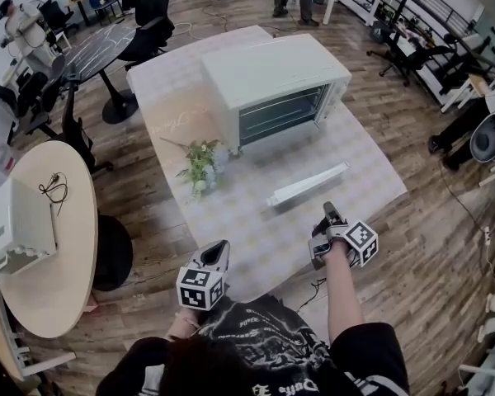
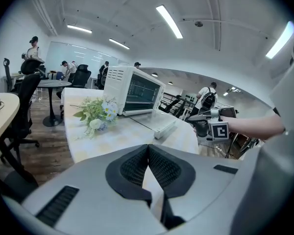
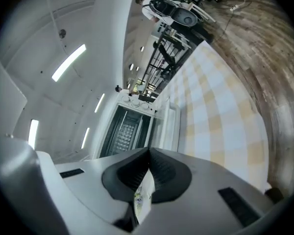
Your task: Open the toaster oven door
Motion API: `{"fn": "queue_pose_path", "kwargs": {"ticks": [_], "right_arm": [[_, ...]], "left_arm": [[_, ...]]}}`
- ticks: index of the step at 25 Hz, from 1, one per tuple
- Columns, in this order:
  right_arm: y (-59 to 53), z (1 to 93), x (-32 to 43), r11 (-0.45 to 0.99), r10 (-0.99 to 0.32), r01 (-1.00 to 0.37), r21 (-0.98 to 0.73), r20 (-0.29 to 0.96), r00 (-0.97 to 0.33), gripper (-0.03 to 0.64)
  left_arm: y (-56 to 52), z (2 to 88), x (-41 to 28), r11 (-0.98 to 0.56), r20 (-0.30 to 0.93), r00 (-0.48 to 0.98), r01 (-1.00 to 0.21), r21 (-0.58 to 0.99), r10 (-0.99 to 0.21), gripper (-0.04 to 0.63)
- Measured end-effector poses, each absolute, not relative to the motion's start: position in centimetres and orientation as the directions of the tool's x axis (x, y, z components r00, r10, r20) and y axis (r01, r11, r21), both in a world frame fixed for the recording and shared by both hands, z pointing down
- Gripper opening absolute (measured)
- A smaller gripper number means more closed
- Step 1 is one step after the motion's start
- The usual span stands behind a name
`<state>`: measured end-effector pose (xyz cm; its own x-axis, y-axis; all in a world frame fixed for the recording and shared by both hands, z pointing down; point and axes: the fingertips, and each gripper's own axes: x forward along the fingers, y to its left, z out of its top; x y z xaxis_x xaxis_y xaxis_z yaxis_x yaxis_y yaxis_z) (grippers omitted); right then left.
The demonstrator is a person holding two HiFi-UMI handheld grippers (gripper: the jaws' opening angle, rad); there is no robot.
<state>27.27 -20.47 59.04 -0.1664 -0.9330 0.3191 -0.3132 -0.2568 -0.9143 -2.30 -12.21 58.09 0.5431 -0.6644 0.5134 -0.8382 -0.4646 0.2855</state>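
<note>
Nearest the person, in front of the oven and off the worktop's near edge, the left tool [image 1: 219, 246] hangs with its jaws pressed together and nothing between them. The right tool [image 1: 330, 213] is a little closer to the oven, just short of the door's front edge, also fully closed and empty.

The white box-shaped metal toaster oven [image 1: 272, 77] sits toward the far end of a rectangular worktop [image 1: 231, 221] covered in a pale checked cloth. Its glass drop-down door [image 1: 308, 186] already lies flat, reaching from the oven's mouth toward the person, and the wire rack inside shows in the right gripper view. The opening looks done.

The risks now are of undoing it or of knocking something. The door juts out low and close to the right tool. A careless downward or forward sweep could press on its edge, strain the hinge or tip the light oven forward. A nudge from below could swing it shut.

A small bunch of green and white flowers [image 1: 200, 165] stands just left of the oven's front corner, where a sideways move of the left tool could topple it.

Beyond the oven are office chairs and people, well apart.
</note>
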Motion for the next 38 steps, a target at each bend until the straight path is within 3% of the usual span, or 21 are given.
{"fn": "queue_pose_path", "kwargs": {"ticks": [6, 13, 20, 33, 38], "right_arm": [[-16.3, 53.9, 26.2, -0.152, -0.947, -0.57, -0.808, 0.284, -0.15, 0.008], [-11.1, 51.3, 25.1, -0.104, -0.963, -0.878, -0.466, 0.267, -0.027, 0.007], [-7.3, 52.1, 22.6, -0.067, -0.949, -0.969, -0.238, 0.315, -0.011, 0.008], [-4.6, 53.5, 19.9, -0.045, -0.931, -0.985, -0.165, 0.364, -0.018, 0.006], [-4.5, 53.7, 19.2, -0.015, -0.919, -0.998, -0.06, 0.394, -0.01, 0.006]], "left_arm": [[-11.8, 56.2, -0.8, -0.522, 0.441, 0.607, -0.794, 0.311, -0.661, 0.02], [-10.5, 55.1, 0.0, -0.622, 0.4, 0.645, -0.756, 0.205, -0.652, 0.02], [-8.6, 55.5, 0.6, -0.652, 0.39, 0.682, -0.723, 0.228, -0.619, 0.02], [-8.4, 55.4, 1.0, -0.698, 0.388, 0.721, -0.679, 0.23, -0.574, 0.02], [-8.4, 55.5, 1.0, -0.717, 0.388, 0.734, -0.661, 0.22, -0.558, 0.02]]}}
